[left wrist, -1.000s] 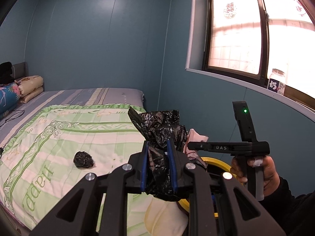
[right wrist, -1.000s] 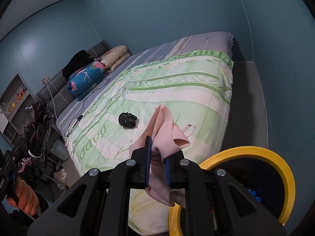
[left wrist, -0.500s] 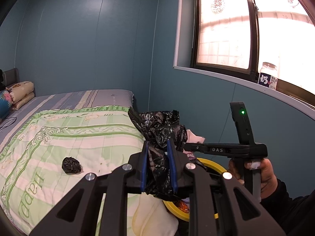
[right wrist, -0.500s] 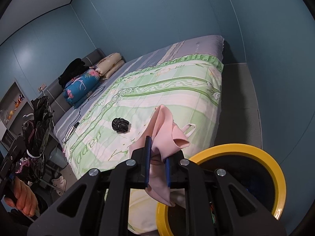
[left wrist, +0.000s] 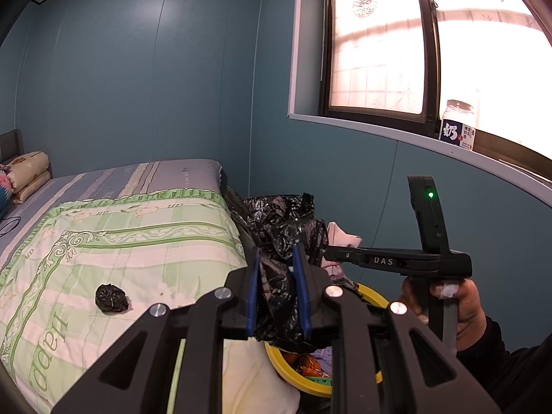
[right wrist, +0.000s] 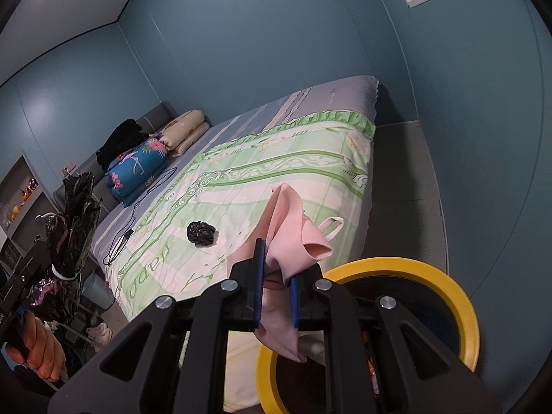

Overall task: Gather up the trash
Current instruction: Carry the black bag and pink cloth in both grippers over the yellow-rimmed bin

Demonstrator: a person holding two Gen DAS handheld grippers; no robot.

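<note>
A crumpled black plastic bag (left wrist: pixel 279 296) is pinched in the left gripper (left wrist: pixel 278 296), and a pink bag (right wrist: pixel 286 241) is pinched in the right gripper (right wrist: pixel 275 289). Both are held just above the yellow-rimmed bin (right wrist: pixel 459 307) beside the bed's (right wrist: pixel 310 172) near corner. The right gripper is judged nearer its opening. A black wad (left wrist: pixel 111 297) is left on the bed

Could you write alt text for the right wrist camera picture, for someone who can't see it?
A black two-fingered claw grips a pink cloth above a yellow-rimmed bin beside a bed. A small crumpled black bag lies on the green patterned quilt, and at far left the other claw holds a black plastic bag.
</note>
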